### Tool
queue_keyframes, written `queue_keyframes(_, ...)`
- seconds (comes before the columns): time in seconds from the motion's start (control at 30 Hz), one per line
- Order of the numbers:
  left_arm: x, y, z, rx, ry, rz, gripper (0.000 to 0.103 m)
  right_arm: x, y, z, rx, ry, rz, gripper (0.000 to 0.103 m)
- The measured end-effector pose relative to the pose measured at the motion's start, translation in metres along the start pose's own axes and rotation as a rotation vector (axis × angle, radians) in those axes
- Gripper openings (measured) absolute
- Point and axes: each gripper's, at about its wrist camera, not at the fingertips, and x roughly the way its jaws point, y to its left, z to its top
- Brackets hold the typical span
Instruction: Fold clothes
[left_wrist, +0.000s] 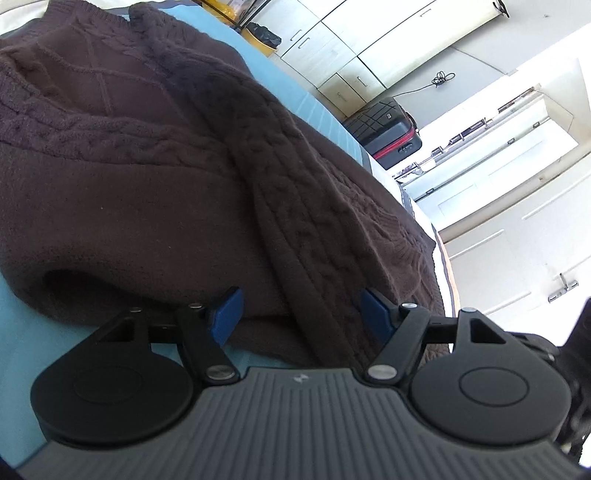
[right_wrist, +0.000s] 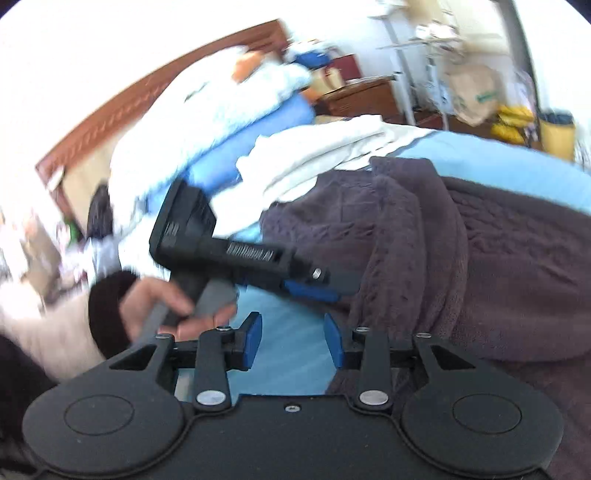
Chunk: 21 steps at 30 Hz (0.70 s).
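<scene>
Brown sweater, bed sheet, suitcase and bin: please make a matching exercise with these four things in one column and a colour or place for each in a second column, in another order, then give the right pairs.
Column one:
1. sweater
2. bed sheet
3. suitcase
4. bin

Column two:
A. yellow, standing beyond the bed
B. dark brown cable knit, spread on the bed
C. light blue, under the knitwear
D. black, on the floor by the white cupboards

Right pairs: 1-B, 2-C, 3-D, 4-A
</scene>
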Motion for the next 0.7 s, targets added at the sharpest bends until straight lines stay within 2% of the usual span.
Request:
queue_keyframes(0.1, -0.001, -0.001, 0.002, 0.01, 0.007, -0.017, 0.068, 0.011, -0.007, -0.002, 0.032, -0.021, -0.119, 0.052)
queue_keyframes(0.17, -0.002, -0.002, 0.003, 0.016, 0.012, -0.028, 0.068, 0.024, -0.011, -0.005, 0.01, -0.007, -0.193, 0.052)
queue_keyframes(0.23, -0.002, -0.002, 0.005, 0.022, 0.017, -0.039, 0.068, 0.042, -0.011, -0.008, -0.048, 0.036, -0.221, 0.052)
queue_keyframes(0.27, -0.005, -0.004, 0.003, 0.028, 0.014, -0.047, 0.068, 0.047, -0.011, -0.01, -0.089, 0.059, -0.23, 0.049)
queue_keyframes(0.33, -0.007, -0.006, 0.003, 0.041, 0.011, -0.057, 0.068, 0.056, -0.003, -0.015, -0.169, 0.103, -0.254, 0.02)
queue_keyframes(0.4, -0.008, -0.006, 0.004, 0.049, 0.012, -0.059, 0.069, 0.056, 0.004, -0.019, -0.202, 0.116, -0.219, 0.017)
queue_keyframes(0.57, -0.003, -0.005, 0.005, 0.034, 0.037, -0.039, 0.07, 0.053, 0.029, -0.025, -0.298, 0.16, -0.118, 0.017)
queue_keyframes(0.63, -0.002, -0.004, 0.004, 0.026, 0.051, -0.013, 0.07, 0.052, 0.033, -0.027, -0.31, 0.2, -0.078, 0.018)
queue_keyframes(0.67, -0.001, -0.003, 0.003, 0.022, 0.058, 0.001, 0.07, 0.047, 0.032, -0.026, -0.305, 0.202, -0.087, 0.019)
queue_keyframes(0.7, 0.0, -0.002, 0.002, 0.018, 0.064, 0.014, 0.066, 0.042, 0.029, -0.023, -0.29, 0.191, -0.101, 0.025)
